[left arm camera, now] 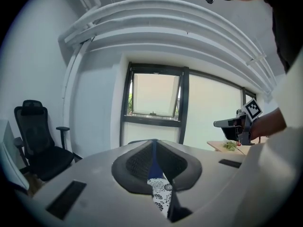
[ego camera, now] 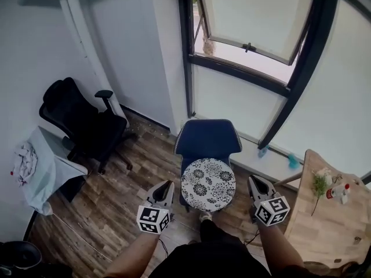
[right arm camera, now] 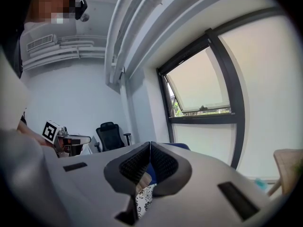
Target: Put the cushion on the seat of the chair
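Observation:
A round cushion (ego camera: 208, 184) with a black-and-white flower print lies flat on the seat of a blue chair (ego camera: 207, 139) below the window. My left gripper (ego camera: 166, 186) hovers just left of the cushion and my right gripper (ego camera: 253, 181) just right of it, neither touching it. Both are shut with nothing in them. In the left gripper view the jaws (left arm camera: 154, 143) meet at the tip, and a strip of the cushion (left arm camera: 158, 193) shows under them. The right gripper view shows its jaws (right arm camera: 150, 145) pressed together above the cushion (right arm camera: 142, 197).
A black office chair (ego camera: 81, 120) stands at the left wall beside a small table draped in pale cloth (ego camera: 49, 175). A wooden table (ego camera: 330, 225) with a plant and a bottle is at the right. A tilted-open window (ego camera: 249, 39) is behind the blue chair.

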A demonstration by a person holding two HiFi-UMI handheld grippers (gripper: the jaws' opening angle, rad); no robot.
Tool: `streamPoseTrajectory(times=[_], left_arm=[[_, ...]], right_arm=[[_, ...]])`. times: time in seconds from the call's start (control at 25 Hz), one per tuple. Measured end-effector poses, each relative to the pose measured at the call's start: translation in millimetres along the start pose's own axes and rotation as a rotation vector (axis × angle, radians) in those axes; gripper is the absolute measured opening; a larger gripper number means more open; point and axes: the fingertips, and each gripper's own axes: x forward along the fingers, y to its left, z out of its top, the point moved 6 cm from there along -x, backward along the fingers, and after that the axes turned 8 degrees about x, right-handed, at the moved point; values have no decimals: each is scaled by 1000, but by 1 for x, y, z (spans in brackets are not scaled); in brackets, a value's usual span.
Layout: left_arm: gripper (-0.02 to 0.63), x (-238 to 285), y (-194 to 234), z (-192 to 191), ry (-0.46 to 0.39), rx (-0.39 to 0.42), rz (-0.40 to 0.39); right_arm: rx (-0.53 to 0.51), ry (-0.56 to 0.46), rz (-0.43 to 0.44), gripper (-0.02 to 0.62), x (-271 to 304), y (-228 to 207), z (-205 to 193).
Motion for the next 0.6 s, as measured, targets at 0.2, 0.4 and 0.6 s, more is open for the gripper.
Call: streamPoseTrajectory(times=[0.2,0.4,0.6], left_arm=[[21,-7,6,13,-34,4,13],[21,-5,10,23,-51,11,11],[20,-2,11,27,-63,15,4]], right_arm=[[-17,-2,3,25,-4,9,1],[-27,-22,6,25,-4,14,8],[-32,-38,2,25,-6,15,12]])
